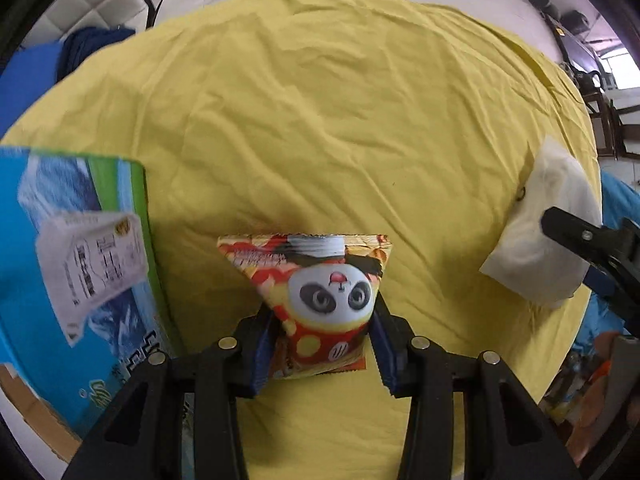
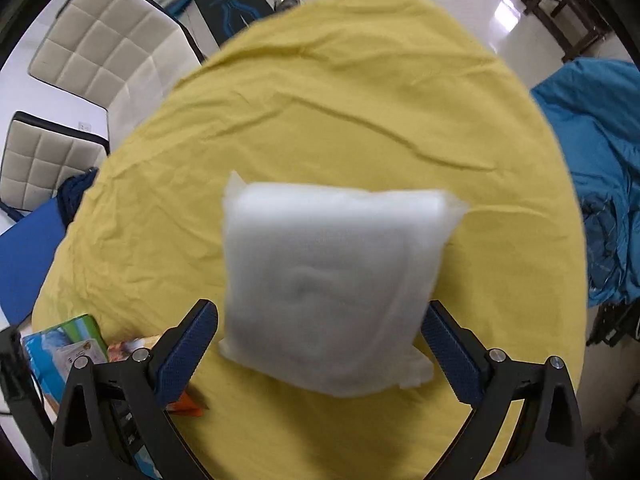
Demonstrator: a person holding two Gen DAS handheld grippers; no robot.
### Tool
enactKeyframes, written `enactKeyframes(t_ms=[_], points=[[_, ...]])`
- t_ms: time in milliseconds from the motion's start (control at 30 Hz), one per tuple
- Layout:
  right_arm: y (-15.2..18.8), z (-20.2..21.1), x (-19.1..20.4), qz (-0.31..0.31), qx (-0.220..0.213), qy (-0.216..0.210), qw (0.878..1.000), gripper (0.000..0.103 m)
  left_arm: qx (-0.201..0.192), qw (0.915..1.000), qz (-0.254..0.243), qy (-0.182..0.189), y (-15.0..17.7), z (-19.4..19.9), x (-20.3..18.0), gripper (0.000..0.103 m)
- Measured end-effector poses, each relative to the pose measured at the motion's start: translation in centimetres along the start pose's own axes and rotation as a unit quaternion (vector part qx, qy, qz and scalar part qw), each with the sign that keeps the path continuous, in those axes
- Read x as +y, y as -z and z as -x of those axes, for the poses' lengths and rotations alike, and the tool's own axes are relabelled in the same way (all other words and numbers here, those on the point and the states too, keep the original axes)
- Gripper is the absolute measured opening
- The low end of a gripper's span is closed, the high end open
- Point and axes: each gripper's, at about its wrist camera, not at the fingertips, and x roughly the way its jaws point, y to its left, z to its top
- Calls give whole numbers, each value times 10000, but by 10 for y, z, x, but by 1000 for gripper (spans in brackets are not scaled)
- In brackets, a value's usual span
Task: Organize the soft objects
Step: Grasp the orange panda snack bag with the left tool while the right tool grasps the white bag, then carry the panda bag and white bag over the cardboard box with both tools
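Observation:
A snack bag (image 1: 320, 280) printed with a panda, red and yellow, stands on the yellow cloth (image 1: 320, 120) in the left wrist view. My left gripper (image 1: 323, 308) is shut on its lower half, blue pads pressing both sides. A white soft pack (image 2: 328, 272) lies on the cloth in the right wrist view, blurred. My right gripper (image 2: 320, 306) points down over it, jaws wide, one finger on each side of the pack's near end and a thin gap at the left pad. The same pack (image 1: 548, 232) shows at the right of the left wrist view, with a right finger over it.
A blue and green carton (image 1: 80, 260) with a white label stands at the left of the cloth, also visible as the carton (image 2: 60, 352). An orange packet (image 2: 188, 404) lies by the right gripper's left finger. Blue fabric (image 2: 592, 160) is heaped at the right; padded chairs (image 2: 100, 48) stand beyond.

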Motion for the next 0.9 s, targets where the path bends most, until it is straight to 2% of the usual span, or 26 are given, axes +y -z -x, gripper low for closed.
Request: enactKeyframes(t_ms=[33, 200, 367, 567, 733, 800, 867, 900], points=[[0, -6, 0, 10, 117, 15, 9999, 88, 24, 10000, -37, -49, 2, -1, 1, 40], [11, -10, -3, 343, 233, 25, 9991, 80, 93, 9988, -303, -375, 8, -14, -5, 41], [39, -12, -9, 884, 658, 87, 9939, 79, 55, 9988, -309, -373, 8, -22, -5, 41], [54, -20, -24, 721, 562, 60, 9958, 80, 21, 9980, -346, -528, 10, -35, -8, 42], [58, -21, -21, 744, 493, 164, 9959, 80, -53, 9984, -294, -484, 10, -35, -14, 43], [59, -21, -20, 737, 489, 168, 9959, 80, -144, 9984, -263, -469, 11, -33, -16, 44], [60, -21, -20, 734, 487, 165, 9960, 80, -209, 9986, -252, -404, 13, -32, -18, 56], [58, -21, -20, 733, 490, 164, 9960, 80, -217, 9988, -254, -361, 15, -33, -19, 58]])
